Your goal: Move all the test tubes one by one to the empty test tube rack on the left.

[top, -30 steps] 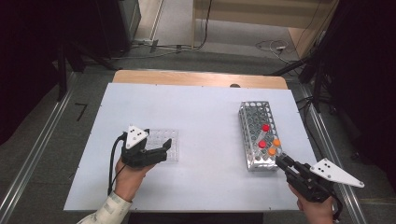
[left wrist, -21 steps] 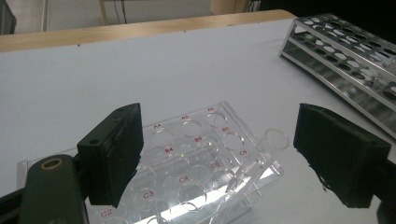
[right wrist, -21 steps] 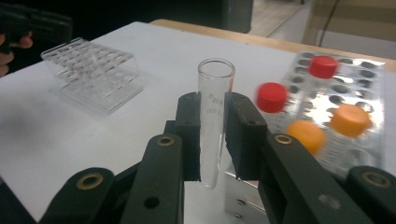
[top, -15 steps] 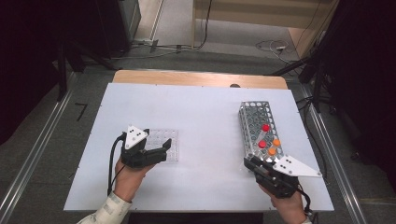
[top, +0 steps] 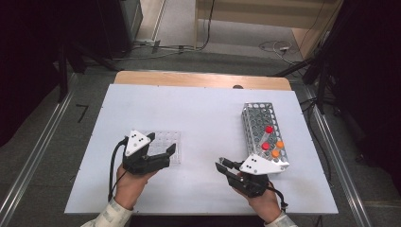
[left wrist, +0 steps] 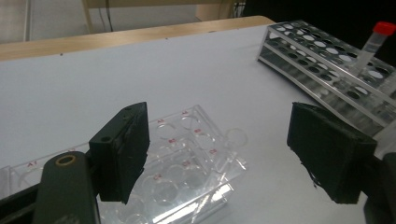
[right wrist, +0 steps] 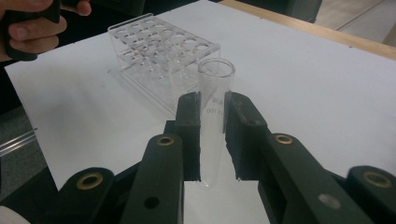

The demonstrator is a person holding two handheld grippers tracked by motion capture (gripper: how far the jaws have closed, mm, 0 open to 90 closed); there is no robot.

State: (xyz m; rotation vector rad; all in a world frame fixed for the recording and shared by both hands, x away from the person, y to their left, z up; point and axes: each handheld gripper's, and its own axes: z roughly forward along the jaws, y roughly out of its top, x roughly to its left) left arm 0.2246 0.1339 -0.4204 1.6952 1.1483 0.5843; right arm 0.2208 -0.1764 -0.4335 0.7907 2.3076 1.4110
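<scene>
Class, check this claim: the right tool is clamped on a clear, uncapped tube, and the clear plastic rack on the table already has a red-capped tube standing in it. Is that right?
Not quite. The right tool is clamped on the clear uncapped tube, but the clear plastic rack has empty holes, as the right gripper view shows. The red-capped tubes stand in the metal rack.

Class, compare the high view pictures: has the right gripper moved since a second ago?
Yes. The right gripper, shut on a clear tube, has moved leftward, from the table's right edge past the metal rack toward the clear rack.
</scene>
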